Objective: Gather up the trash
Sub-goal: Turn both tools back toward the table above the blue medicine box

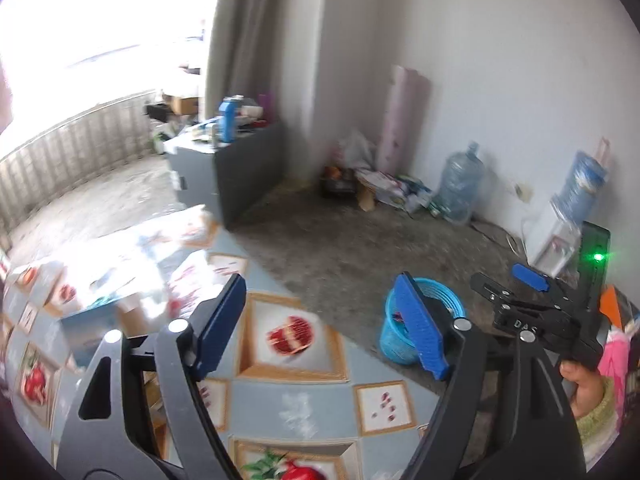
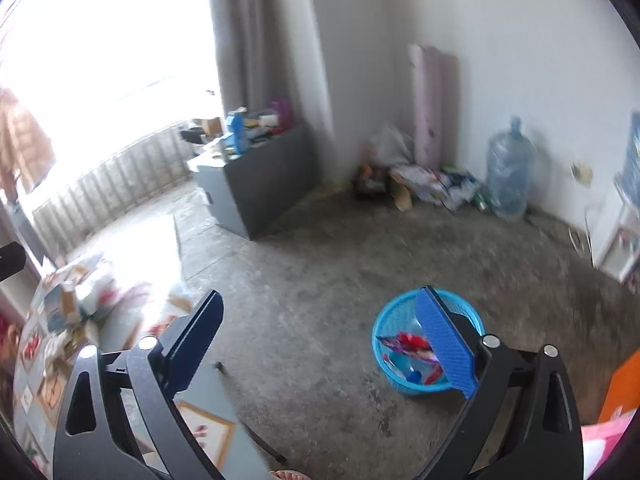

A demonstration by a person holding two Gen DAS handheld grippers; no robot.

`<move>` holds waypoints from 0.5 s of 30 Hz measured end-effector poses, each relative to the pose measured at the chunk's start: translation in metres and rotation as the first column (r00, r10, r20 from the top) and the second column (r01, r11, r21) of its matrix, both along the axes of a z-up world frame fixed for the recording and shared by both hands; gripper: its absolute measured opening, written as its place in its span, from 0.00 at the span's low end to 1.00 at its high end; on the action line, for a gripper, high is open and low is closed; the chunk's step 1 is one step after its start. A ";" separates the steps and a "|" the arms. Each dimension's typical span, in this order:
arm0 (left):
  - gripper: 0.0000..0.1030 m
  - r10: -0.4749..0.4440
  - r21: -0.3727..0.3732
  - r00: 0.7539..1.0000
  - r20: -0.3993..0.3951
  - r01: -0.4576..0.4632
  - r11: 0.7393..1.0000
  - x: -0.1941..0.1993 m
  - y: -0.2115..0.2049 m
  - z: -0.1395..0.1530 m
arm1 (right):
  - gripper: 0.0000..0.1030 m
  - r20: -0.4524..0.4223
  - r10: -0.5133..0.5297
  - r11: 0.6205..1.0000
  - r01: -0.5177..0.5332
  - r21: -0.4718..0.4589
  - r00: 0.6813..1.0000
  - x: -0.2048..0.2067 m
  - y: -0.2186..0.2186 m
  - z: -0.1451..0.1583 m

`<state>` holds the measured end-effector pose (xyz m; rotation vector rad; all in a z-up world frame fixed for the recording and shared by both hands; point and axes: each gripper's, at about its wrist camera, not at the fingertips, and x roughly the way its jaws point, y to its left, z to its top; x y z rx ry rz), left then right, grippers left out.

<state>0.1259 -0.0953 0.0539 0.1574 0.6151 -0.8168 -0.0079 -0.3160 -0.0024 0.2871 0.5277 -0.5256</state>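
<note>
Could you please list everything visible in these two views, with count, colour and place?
basket: one, blue, on the floor, wrappers inside.
table: one, grey fruit-print cloth, foreground left.
boxes: several, white and blue, blurred, on the table.
cabinet: one, grey, cluttered top, by the curtain.
water jug: one, clear blue, against the wall.
rolled mat: one, pink, upright in the corner.
clutter pile: mixed colours, corner floor.
water dispenser: one, white, jug on top.
left gripper: open, empty.
right gripper: open, empty.
hand: one, holding the right gripper.
</note>
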 end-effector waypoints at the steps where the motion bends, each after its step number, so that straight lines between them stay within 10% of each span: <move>1: 0.74 0.017 -0.010 1.000 0.004 -0.017 1.000 0.000 0.010 0.002 | 0.93 -0.002 0.023 1.000 -0.023 -0.017 1.000 0.004 0.010 0.005; 15: 0.83 0.286 -0.109 0.956 0.063 -0.278 0.954 0.011 0.132 0.017 | 0.94 -0.001 0.292 0.955 -0.291 -0.062 0.956 0.052 0.094 0.034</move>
